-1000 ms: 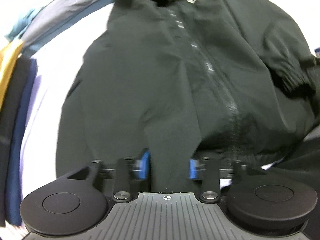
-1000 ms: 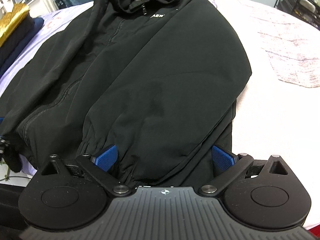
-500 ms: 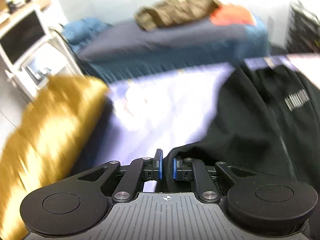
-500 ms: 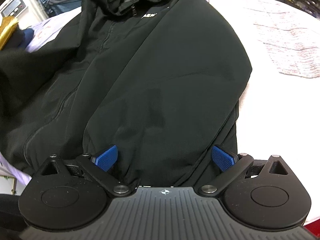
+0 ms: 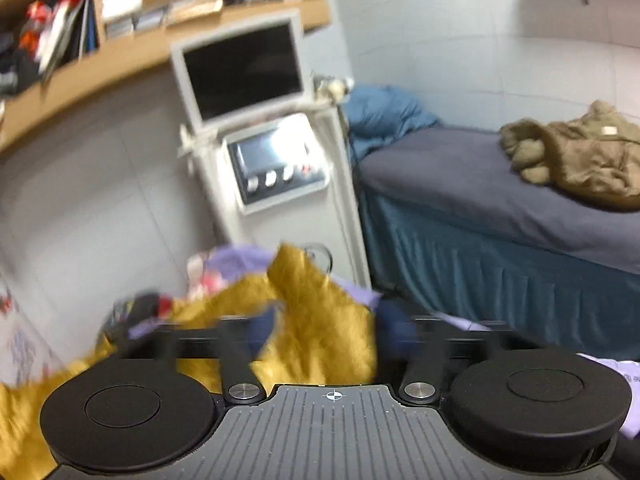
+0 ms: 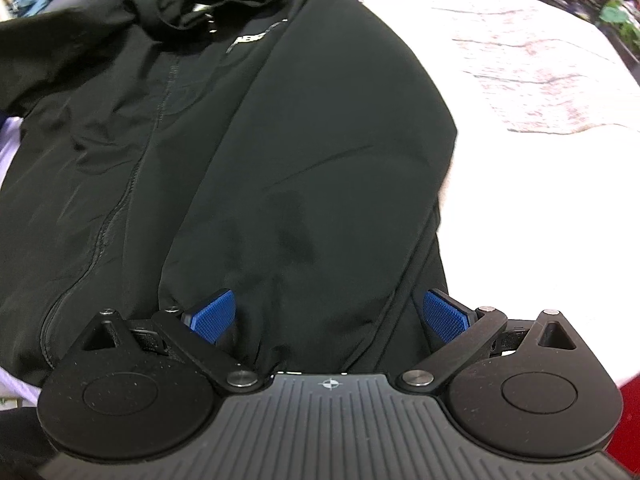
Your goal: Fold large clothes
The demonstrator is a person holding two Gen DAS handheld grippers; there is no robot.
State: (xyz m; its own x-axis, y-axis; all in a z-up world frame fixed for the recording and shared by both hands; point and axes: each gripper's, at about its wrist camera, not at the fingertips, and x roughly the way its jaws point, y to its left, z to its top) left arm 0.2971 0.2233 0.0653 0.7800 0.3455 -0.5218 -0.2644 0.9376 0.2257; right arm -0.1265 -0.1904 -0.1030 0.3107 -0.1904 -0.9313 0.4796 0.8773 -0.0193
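Observation:
A black zip jacket (image 6: 248, 152) lies front up on the white table cover (image 6: 540, 160), hood at the far end, one sleeve folded over the body. My right gripper (image 6: 330, 314) is open, its blue pads (image 6: 212, 314) either side of the sleeve cuff at the jacket's near hem. My left gripper (image 5: 320, 332) is open and empty, blurred, pointing away from the jacket at a mustard-yellow garment (image 5: 320, 320). The jacket does not show in the left wrist view.
A white machine with screens (image 5: 272, 152) stands against the wall. A blue-skirted bed (image 5: 500, 220) carries a brown coat (image 5: 580, 156). Wooden shelves (image 5: 160, 20) hang above. A patterned cloth (image 6: 528, 52) lies at the table's far right.
My left gripper let go of the jacket, opened and swung up and left, now facing the room. The jacket's left side now lies folded inward. The right gripper stayed open over the cuff.

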